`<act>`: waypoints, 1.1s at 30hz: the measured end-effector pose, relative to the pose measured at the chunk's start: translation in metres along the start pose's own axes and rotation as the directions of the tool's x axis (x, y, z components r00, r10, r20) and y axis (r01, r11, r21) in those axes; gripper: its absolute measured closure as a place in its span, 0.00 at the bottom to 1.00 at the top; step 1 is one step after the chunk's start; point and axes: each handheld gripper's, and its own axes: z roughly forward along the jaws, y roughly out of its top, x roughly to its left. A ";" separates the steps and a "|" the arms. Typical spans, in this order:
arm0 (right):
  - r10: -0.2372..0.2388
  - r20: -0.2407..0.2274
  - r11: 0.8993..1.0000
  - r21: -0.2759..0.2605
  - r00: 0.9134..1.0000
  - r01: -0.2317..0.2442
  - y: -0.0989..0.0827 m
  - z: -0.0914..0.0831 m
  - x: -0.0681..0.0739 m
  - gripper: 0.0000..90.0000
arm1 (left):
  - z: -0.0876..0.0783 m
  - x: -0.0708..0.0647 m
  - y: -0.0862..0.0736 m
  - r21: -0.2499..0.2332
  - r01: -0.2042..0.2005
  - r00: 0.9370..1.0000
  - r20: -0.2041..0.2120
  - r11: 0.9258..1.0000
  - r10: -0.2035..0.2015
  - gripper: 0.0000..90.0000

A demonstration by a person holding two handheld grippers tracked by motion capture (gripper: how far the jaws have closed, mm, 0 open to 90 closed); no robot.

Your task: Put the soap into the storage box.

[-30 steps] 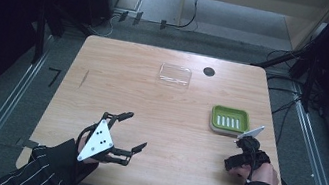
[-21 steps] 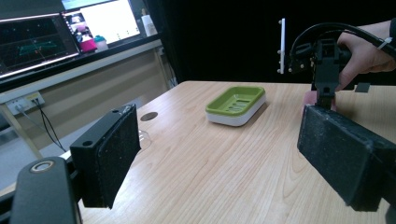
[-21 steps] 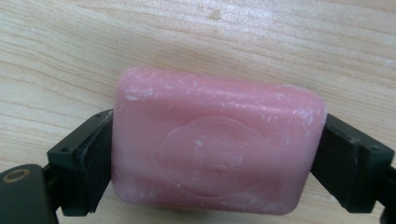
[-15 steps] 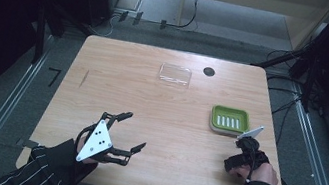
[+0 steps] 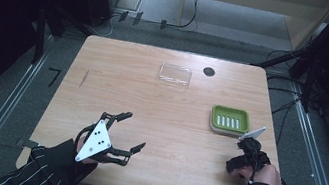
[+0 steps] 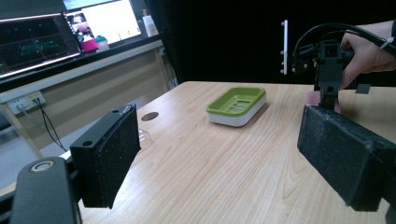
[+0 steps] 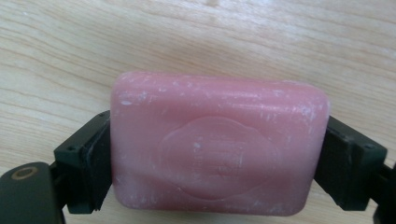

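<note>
At lower right, the right gripper [image 5: 242,159] clamps a pink soap bar [image 7: 217,149] endwise; the slick bar could squirt free. The left gripper [image 5: 128,132] gapes empty.

On the table [image 5: 170,103] your left gripper [image 5: 128,132] sits near the front left, and your right gripper [image 5: 243,154] near the front right edge, with the soap bar [image 7: 217,147] between its jaws over the tabletop. The soap dish [image 5: 230,119] lies just behind your right gripper. The clear lid [image 5: 174,75] lies toward the back, middle, with the round hole [image 5: 209,71] just to its right.
</note>
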 end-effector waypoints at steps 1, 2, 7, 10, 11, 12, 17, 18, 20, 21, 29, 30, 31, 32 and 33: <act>-0.001 0.003 1.000 -0.003 1.000 0.001 0.000 -0.001 -0.001 0.14 | 0.000 0.000 0.000 0.000 0.000 1.000 0.001 1.000 0.000 0.15; -0.001 0.003 1.000 -0.003 1.000 0.001 0.000 -0.001 -0.001 0.14 | 0.000 0.000 0.000 0.001 -0.002 1.000 0.002 1.000 0.002 0.15; -0.011 0.020 1.000 -0.014 1.000 0.011 -0.001 -0.005 -0.002 0.14 | 0.000 0.000 0.000 0.002 -0.003 1.000 0.002 1.000 0.003 0.15; -0.015 0.021 1.000 -0.016 1.000 0.016 -0.001 -0.007 -0.001 0.14 | 0.000 0.000 0.000 0.001 -0.002 1.000 0.002 1.000 0.002 0.15; -0.022 0.025 0.999 -0.023 0.999 0.022 0.000 -0.009 0.000 0.14 | 0.000 0.000 0.000 0.002 -0.003 1.000 0.002 1.000 0.003 0.15; -0.022 0.025 0.999 -0.023 0.999 0.022 0.000 -0.009 0.000 0.14 | 0.000 0.000 0.000 0.002 -0.003 1.000 0.003 1.000 0.003 0.15; -0.035 0.035 0.999 -0.034 0.999 0.036 0.002 -0.013 0.002 0.14 | 0.000 0.000 0.000 0.003 -0.003 1.000 0.003 1.000 0.003 0.15; -0.039 0.040 0.998 -0.038 0.998 0.040 0.003 -0.014 0.002 0.14 | 0.000 0.000 0.000 0.003 -0.003 1.000 0.004 1.000 0.003 0.15; -0.037 0.042 0.998 -0.047 0.998 0.039 0.004 -0.017 0.003 0.14 | 0.000 0.000 0.000 0.005 -0.005 1.000 0.005 1.000 0.005 0.15; -0.041 0.046 0.998 -0.048 0.998 0.043 0.004 -0.018 0.003 0.14 | 0.000 0.000 0.000 0.005 -0.005 1.000 0.006 1.000 0.005 0.15; -0.050 0.049 0.995 -0.089 0.998 0.054 0.006 -0.031 0.003 0.15 | 0.001 -0.001 0.000 0.008 -0.010 1.000 0.007 1.000 0.010 0.15; -0.048 0.047 0.995 -0.089 0.998 0.052 0.006 -0.033 0.003 0.15 | 0.001 -0.001 0.000 0.008 -0.011 1.000 0.008 1.000 0.011 0.15; -0.048 0.047 0.995 -0.089 0.998 0.052 0.006 -0.033 0.003 0.15 | 0.001 -0.001 0.000 0.009 -0.011 1.000 0.008 1.000 0.011 0.15; -0.047 0.045 0.994 -0.095 0.998 0.051 0.006 -0.034 0.003 0.15 | 0.001 -0.001 0.000 0.009 -0.010 1.000 0.007 1.000 0.010 0.15; -0.052 0.047 0.993 -0.100 0.998 0.057 0.007 -0.035 0.003 0.15 | 0.001 -0.001 0.000 0.009 -0.010 1.000 0.007 1.000 0.010 0.15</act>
